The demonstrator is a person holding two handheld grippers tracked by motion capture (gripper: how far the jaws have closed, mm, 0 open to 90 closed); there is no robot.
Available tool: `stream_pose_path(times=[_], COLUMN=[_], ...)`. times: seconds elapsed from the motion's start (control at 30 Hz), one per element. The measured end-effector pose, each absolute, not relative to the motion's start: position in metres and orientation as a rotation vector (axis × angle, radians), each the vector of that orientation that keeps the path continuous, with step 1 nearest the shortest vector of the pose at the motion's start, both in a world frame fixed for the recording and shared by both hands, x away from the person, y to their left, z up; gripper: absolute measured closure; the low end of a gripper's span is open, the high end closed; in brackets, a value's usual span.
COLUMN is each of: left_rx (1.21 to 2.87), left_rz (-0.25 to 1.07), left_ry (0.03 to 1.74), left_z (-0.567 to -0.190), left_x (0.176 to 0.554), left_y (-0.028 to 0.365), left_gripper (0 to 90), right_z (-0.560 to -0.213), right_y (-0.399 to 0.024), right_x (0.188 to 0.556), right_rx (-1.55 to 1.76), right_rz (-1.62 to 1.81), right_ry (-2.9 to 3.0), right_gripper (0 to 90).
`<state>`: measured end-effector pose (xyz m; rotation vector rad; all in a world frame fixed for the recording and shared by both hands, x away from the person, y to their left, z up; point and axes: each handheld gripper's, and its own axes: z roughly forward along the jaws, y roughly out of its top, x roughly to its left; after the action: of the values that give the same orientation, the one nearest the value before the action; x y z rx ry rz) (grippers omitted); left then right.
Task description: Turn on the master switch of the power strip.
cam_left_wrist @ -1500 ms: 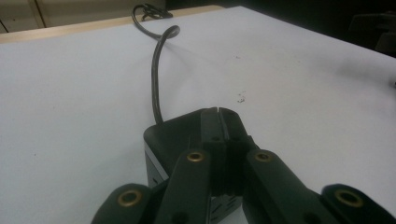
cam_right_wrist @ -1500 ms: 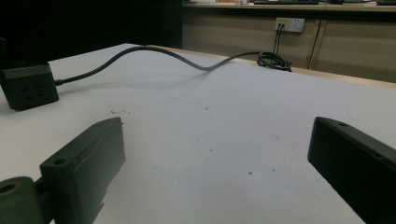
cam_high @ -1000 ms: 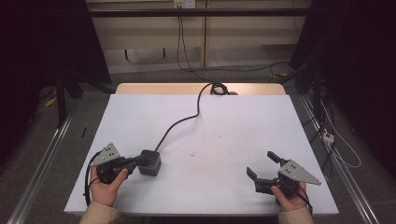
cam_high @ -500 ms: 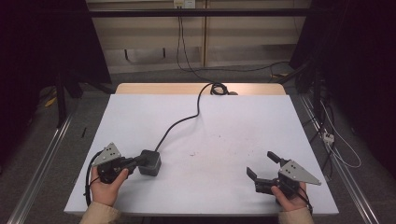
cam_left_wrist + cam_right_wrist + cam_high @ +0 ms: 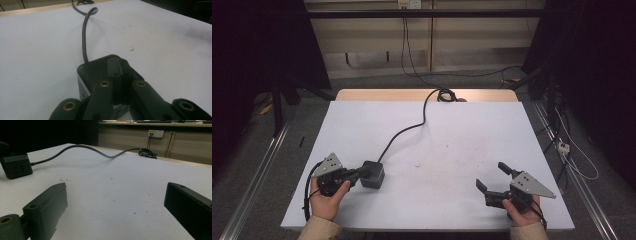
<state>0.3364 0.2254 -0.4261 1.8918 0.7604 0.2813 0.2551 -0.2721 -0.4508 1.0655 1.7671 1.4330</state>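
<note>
White desk (image 5: 452, 150), high view. Left gripper (image 5: 362, 173) at near-left, fingers (image 5: 110, 92) closed on top edge of black socket block (image 5: 373, 174) — block resting on desk, dark cable (image 5: 404, 131) running to far edge. Right gripper (image 5: 496, 178) at near-right, well apart, fingers (image 5: 47, 202) spread wide, holding nothing.

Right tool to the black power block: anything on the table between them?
Nothing: bare white table with a few dark specks between right tool and power block, clear in the high view. The block's cable runs away toward the far edge.
</note>
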Motion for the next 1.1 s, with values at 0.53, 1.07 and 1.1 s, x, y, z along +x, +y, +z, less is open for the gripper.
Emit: stream_pose_path(times=[0.53,1.07,1.1], left_rx=[1.895,1.913,1.912], left_rz=[0.275,0.291,0.291], left_ry=[0.769,0.764,0.766], left_z=[-0.4265,-0.4261,-0.4262], left_x=[0.3359,0.3346,0.3345], left_y=[0.2256,0.2243,0.2241], left_gripper=[90.0,90.0,90.0], right_z=[-0.4506,-0.4505,-0.4505], right_y=[-0.2716,-0.2713,-0.2714], right_x=[0.2552,0.2553,0.2554], right_rx=[1.064,1.063,1.063], right_rz=[1.433,1.433,1.434], right_ry=[1.766,1.766,1.766], right_gripper=[4.5,4.6,4.5])
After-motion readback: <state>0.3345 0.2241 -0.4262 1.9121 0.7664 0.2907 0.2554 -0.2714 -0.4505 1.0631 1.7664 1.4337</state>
